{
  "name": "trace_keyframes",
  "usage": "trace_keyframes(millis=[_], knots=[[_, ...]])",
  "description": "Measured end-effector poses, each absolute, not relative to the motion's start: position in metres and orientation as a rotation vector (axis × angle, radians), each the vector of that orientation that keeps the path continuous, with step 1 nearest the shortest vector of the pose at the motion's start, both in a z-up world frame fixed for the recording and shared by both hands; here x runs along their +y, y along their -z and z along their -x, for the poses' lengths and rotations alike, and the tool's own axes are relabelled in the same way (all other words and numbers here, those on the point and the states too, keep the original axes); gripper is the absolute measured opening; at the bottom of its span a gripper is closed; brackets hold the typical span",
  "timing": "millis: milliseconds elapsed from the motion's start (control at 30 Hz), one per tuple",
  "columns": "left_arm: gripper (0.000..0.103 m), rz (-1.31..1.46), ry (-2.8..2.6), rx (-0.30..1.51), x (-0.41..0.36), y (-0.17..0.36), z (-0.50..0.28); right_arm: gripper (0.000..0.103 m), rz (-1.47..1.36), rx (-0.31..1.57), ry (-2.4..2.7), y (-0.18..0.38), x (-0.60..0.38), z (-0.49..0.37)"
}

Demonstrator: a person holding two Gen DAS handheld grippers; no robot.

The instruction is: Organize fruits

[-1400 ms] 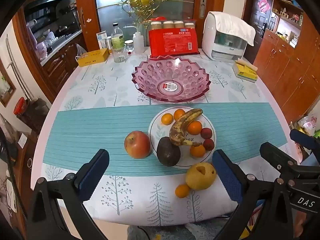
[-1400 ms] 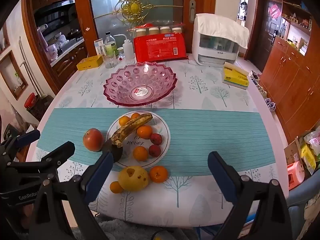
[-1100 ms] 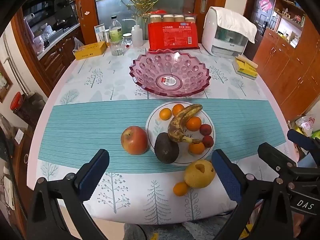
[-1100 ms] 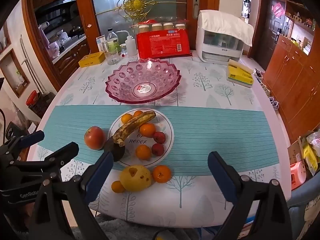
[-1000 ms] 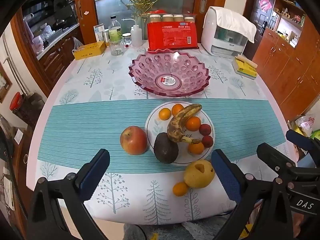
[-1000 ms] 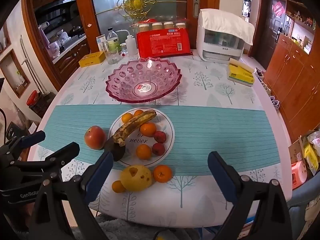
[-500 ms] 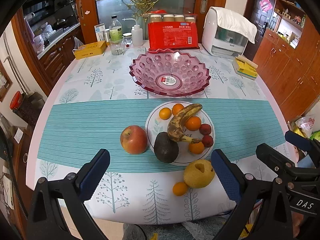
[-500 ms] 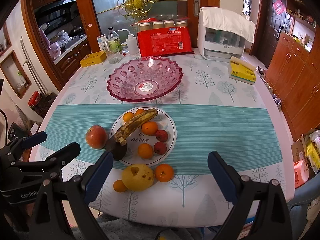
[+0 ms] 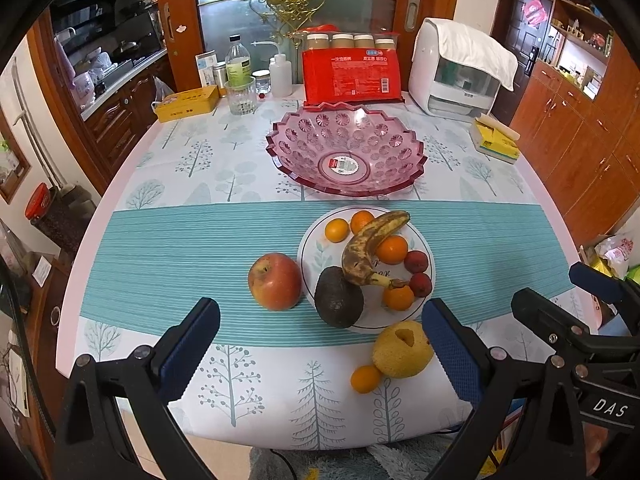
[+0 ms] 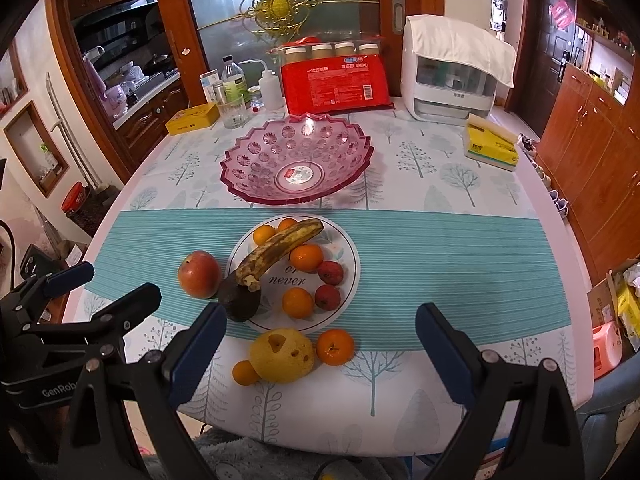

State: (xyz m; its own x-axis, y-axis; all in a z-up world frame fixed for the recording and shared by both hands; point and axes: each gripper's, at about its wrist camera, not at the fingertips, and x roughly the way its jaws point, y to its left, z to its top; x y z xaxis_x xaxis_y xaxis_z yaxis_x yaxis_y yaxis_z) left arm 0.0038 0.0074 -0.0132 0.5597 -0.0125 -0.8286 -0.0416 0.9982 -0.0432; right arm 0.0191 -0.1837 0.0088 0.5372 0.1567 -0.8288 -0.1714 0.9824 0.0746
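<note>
Left wrist view shows our left tongs [image 9: 320,344] spread wide with nothing between them, held above the near edge of the surface [image 9: 160,168]; in the right wrist view our right tongs [image 10: 320,340] are likewise spread and empty.

Nearest to us lie a small orange [image 9: 365,379] touching a yellow pear [image 9: 402,349], and in the right view a larger orange [image 10: 335,347] sits just beside the pear [image 10: 282,355] on its right.

Past them, on the teal runner [image 9: 180,248], we see a white plate [image 9: 314,248]. A dark avocado [image 9: 338,297] rests at its near left rim, with a spotted banana [image 9: 370,246] lying diagonally across the plate, several oranges [image 9: 392,249] and two small red fruits [image 9: 416,261] around it. A red apple [image 9: 274,287] stands on the runner just left of the plate.

Farther back we find the pink glass bowl [image 9: 346,152], with no fruit in it. Behind it stand a red packet [image 9: 352,76], a white appliance [image 9: 460,76] and bottles [image 9: 238,64].
</note>
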Motion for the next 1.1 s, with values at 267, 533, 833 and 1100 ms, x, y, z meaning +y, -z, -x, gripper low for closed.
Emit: trace_keyframes(millis=[267, 533, 833, 1100], knots=[[0.1, 0.056, -0.028, 0.98, 0.007, 0.0133, -0.0031, 0.096, 0.014, 0.985, -0.194, -0.0082, -0.1836, -0.0191], [0.1, 0.056, -0.031, 0.985, 0.0084, 0.0137, -0.002, 0.096, 0.014, 0.986, -0.195, -0.0073, -0.1835, -0.0193], [0.1, 0.035, -0.038, 0.99, 0.0079, 0.0145, -0.0019, 0.096, 0.009, 0.987, -0.199, -0.0072, -0.1838, -0.0201], [0.1, -0.001, -0.066, 0.998, 0.0009, 0.0136, -0.006, 0.096, 0.009, 0.985, -0.204, -0.0083, -0.1845, -0.0207]])
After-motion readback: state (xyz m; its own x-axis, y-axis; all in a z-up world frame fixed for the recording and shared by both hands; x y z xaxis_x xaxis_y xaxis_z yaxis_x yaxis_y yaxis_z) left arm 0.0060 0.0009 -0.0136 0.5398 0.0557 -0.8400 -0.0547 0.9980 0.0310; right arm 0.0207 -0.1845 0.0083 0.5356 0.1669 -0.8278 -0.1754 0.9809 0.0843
